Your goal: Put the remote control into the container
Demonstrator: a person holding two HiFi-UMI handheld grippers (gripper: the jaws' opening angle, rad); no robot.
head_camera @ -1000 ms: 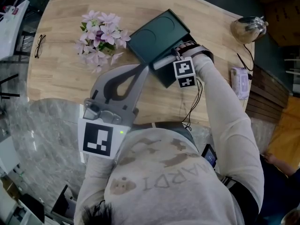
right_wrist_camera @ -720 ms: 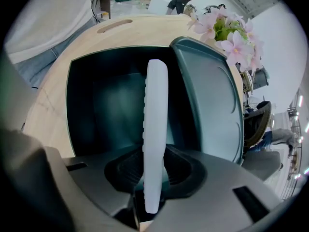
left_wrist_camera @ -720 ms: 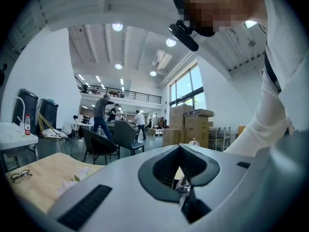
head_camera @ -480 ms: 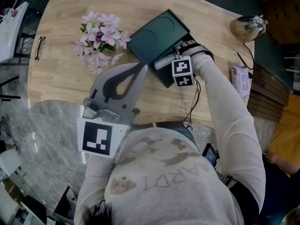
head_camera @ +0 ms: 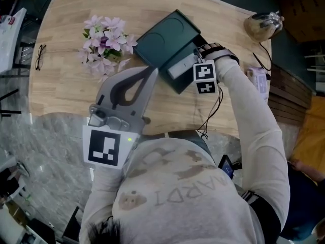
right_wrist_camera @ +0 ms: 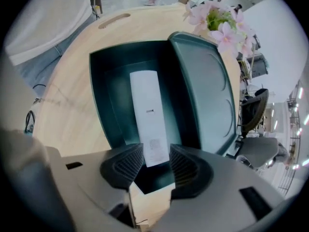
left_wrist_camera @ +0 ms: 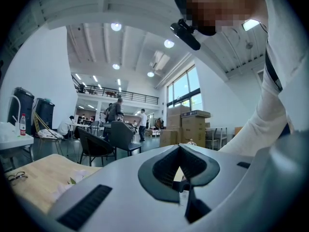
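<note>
The white remote control point(right_wrist_camera: 148, 115) lies flat on the floor of the dark green container point(right_wrist_camera: 104, 81), whose lid point(right_wrist_camera: 207, 91) stands open to the right. My right gripper point(right_wrist_camera: 157, 161) is at the container's near end with its jaws opening. The remote's near end lies between the pads point(right_wrist_camera: 126, 164), which no longer press on it. In the head view the remote point(head_camera: 180, 67) shows as a pale strip inside the container point(head_camera: 177, 85), just left of the right gripper point(head_camera: 197, 67). My left gripper point(head_camera: 151, 75) hangs shut and empty above the table, its tip near the lid point(head_camera: 165, 39).
Pink artificial flowers point(head_camera: 104, 39) stand left of the container. Glasses point(head_camera: 39, 56) lie at the table's left edge. A wrapped round object point(head_camera: 261, 25) and a small packet point(head_camera: 256, 80) sit at the right edge. A black cable point(head_camera: 210, 116) trails from the right gripper.
My right gripper has drawn back a little to the right, and more of the remote shows inside the container. The left gripper has stayed in place.
</note>
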